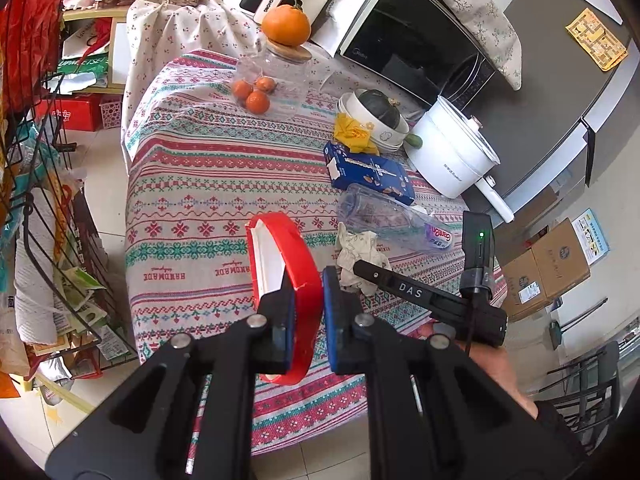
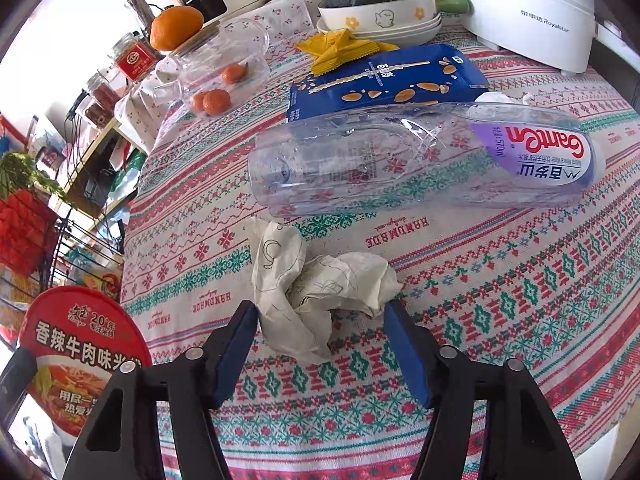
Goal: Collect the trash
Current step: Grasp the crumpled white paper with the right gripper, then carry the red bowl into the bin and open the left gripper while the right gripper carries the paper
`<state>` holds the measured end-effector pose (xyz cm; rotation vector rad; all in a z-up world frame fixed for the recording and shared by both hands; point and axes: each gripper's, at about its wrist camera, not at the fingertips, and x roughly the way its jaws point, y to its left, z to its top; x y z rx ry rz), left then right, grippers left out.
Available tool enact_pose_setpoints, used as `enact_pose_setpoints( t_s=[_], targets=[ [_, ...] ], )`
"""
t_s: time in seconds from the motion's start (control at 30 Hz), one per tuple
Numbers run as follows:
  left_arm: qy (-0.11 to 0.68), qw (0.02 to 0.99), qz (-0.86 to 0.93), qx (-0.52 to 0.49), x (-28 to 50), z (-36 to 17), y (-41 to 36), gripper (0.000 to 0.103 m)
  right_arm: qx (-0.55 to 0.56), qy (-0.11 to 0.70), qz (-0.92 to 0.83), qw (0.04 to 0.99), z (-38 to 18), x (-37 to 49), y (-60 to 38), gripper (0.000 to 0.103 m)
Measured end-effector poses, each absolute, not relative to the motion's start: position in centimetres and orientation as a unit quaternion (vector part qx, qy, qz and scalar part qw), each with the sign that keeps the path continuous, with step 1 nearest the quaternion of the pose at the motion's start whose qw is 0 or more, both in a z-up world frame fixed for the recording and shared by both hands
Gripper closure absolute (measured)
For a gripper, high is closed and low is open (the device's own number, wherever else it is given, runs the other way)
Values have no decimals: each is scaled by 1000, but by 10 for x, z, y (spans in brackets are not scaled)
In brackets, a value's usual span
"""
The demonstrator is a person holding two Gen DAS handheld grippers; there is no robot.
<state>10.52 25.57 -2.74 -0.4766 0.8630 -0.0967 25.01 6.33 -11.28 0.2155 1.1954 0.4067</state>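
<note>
My left hand-held gripper [image 1: 308, 308] pinches the red noodle cup's [image 1: 298, 264] wall above the tabletop [image 1: 192, 200]. My right hand-held gripper [image 2: 320, 340] gapes wide, straddling crumpled paper [image 2: 320, 292]; at 12 o'clock beyond lies an empty plastic bottle [image 2: 420, 160], then a blue carton [image 2: 384, 80].

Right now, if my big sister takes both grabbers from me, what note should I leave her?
Left gripper: shut on the rim of the red noodle cup, held above the table.
Right gripper: open, fingers either side of the crumpled paper, not squeezing yet.
On the tablecloth: empty plastic bottle lying on its side, blue snack box behind it, yellow wrapper further back.
Done: cup picked up.
Left: grab the paper, then probably the bottle, box and wrapper.
</note>
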Motion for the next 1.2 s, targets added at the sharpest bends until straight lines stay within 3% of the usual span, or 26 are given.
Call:
enact_pose_setpoints(
  t_s=[0.07,0.13,0.23,0.53,1.2],
  targets=[
    [416,879,-49,-227,106,-28,254,90,109,552,190,805,-114,252,64,48],
    [418,879,-49,-225,106,-28,252,90,118,548,208,802,-113,253,65,71],
    [420,878,-51,-224,108,-28,250,90,94,543,222,804,-108,249,71,78],
    [418,876,-72,-229,114,-22,229,90,68,528,229,815,-77,233,46,80],
    [428,865,-181,-188,150,-6,99,90,109,507,163,839,-18,202,-137,80]
  ],
)
